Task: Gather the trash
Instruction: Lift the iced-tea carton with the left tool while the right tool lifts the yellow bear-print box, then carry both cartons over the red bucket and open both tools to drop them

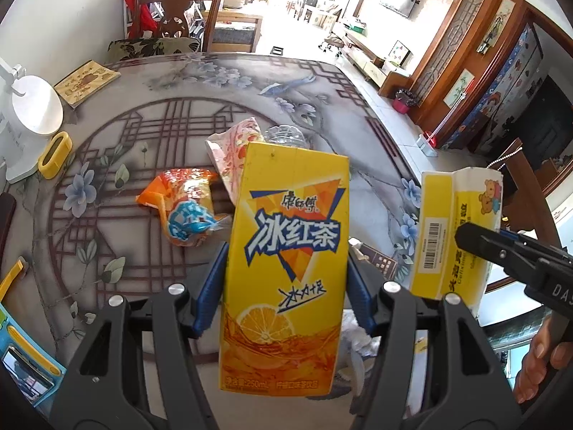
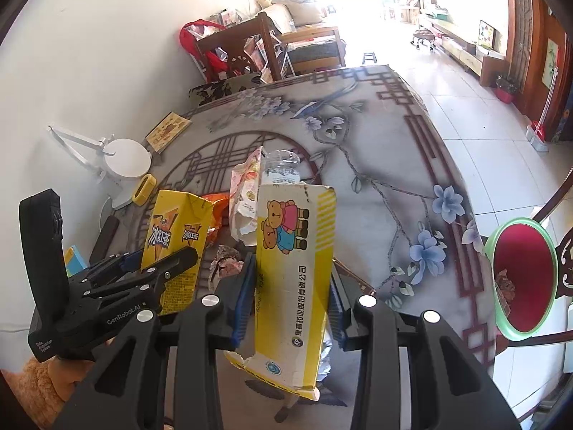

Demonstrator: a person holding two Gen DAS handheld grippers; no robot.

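Observation:
My left gripper [image 1: 284,286] is shut on a yellow iced-tea carton [image 1: 286,261], held upright above the table; the carton also shows in the right wrist view [image 2: 177,247]. My right gripper [image 2: 292,297] is shut on a torn yellow-and-white medicine box [image 2: 293,279] with cartoon bears, which also shows in the left wrist view [image 1: 454,236]. On the table lie an orange snack wrapper [image 1: 182,204], a pink-white paper wrapper [image 1: 232,150], a clear plastic bottle [image 2: 281,168] and crumpled scraps [image 2: 225,261]. A red bin with a green rim [image 2: 523,276] stands off the table's right edge.
The patterned table [image 2: 376,165] carries a white lamp base [image 1: 32,107], a yellow holder [image 1: 55,154], a booklet [image 1: 86,82] and a blue box [image 1: 21,354]. A wooden chair [image 1: 179,10] stands at the far end. Tiled floor [image 2: 483,132] lies to the right.

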